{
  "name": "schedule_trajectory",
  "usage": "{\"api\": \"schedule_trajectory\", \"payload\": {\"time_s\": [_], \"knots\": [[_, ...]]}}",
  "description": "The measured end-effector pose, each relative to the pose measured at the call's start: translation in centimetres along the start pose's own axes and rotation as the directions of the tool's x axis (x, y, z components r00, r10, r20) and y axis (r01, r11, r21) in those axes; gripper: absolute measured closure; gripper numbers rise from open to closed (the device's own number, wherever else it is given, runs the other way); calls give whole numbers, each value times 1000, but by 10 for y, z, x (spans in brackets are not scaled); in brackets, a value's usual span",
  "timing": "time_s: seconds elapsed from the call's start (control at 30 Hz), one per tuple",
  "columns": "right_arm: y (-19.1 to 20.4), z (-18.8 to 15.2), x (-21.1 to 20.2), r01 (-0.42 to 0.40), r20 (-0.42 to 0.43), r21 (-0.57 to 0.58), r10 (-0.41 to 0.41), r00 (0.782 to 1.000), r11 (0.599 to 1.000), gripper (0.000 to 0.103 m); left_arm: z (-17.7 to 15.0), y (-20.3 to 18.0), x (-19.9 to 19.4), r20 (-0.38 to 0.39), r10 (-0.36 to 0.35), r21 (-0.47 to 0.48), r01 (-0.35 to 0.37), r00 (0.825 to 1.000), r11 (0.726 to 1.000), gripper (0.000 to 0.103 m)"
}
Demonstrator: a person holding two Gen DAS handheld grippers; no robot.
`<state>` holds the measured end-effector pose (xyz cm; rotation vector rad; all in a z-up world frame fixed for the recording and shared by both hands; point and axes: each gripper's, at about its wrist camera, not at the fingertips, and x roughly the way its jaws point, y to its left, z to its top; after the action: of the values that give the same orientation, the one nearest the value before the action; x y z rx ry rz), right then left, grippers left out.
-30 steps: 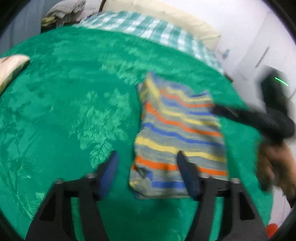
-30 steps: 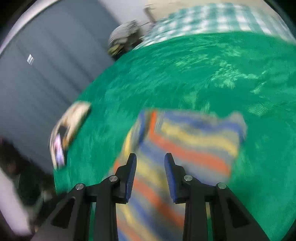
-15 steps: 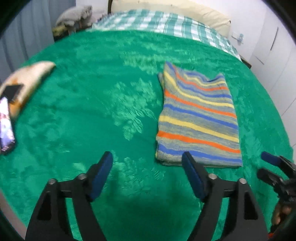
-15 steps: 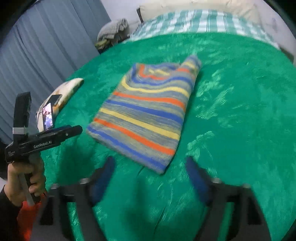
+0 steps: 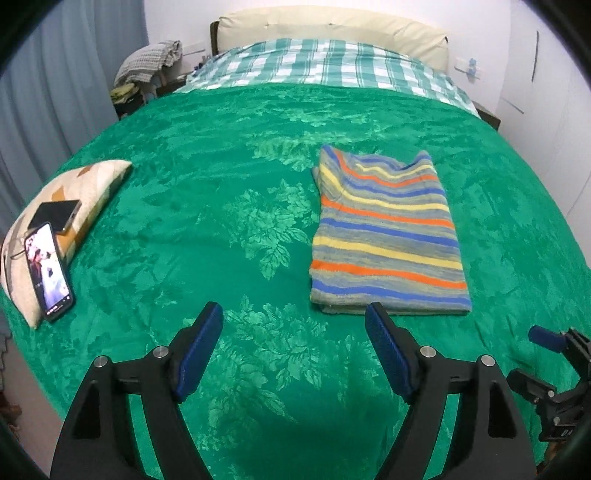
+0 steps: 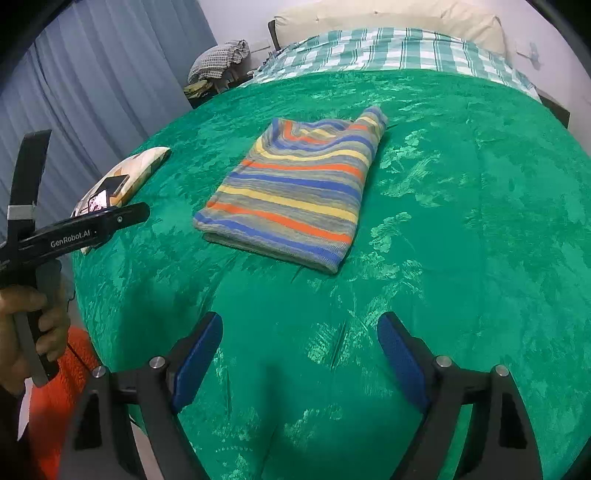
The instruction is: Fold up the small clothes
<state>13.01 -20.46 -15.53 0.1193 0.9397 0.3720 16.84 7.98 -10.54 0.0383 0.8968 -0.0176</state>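
A small striped garment point(image 5: 388, 236), with blue, orange, yellow and grey bands, lies folded into a flat rectangle on the green bedspread point(image 5: 221, 155). It also shows in the right wrist view point(image 6: 295, 188). My left gripper point(image 5: 295, 354) is open and empty, held above the bedspread just short of the garment's near edge. My right gripper point(image 6: 299, 365) is open and empty, well back from the garment. The right gripper's tip shows at the left wrist view's right edge point(image 5: 546, 369), and the left gripper's body shows in the right wrist view point(image 6: 81, 232).
A patterned pillow point(image 5: 74, 199) with two phones point(image 5: 48, 269) lies at the bed's left edge. A checked sheet point(image 5: 332, 62) and headboard point(image 5: 332, 22) are at the far end. Curtains point(image 6: 92, 92) hang on the left. A clothes pile point(image 5: 147, 66) sits beside the bed.
Both grippers have pulled back from the garment toward the bed's near edge. The right gripper has opened wide. The garment now lies folded and untouched.
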Motion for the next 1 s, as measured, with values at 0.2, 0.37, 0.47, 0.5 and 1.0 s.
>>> {"api": "schedule_trajectory", "payload": {"time_s": [0.2, 0.37, 0.47, 0.5, 1.0], "knots": [[-1, -11, 5, 51, -23, -8, -51, 998, 999, 18, -11, 4, 19, -56, -33, -1, 33, 998, 999, 19], [-14, -7, 13, 65, -33, 15, -65, 997, 998, 18, -6, 10, 47, -100, -101, -1, 102, 990, 995, 19], [-25, 1, 19, 61, -28, 50, -59, 998, 997, 18, 10, 15, 68, -127, -168, -11, 168, 978, 986, 17], [-29, 5, 22, 57, -25, 62, -55, 998, 996, 18, 17, 15, 75, -139, -191, -11, 191, 972, 982, 17], [-95, 120, 92, -156, 112, 291, 128, 985, 944, 15, 106, -3, 188, -208, -337, -4, 343, 919, 939, 13]]}}
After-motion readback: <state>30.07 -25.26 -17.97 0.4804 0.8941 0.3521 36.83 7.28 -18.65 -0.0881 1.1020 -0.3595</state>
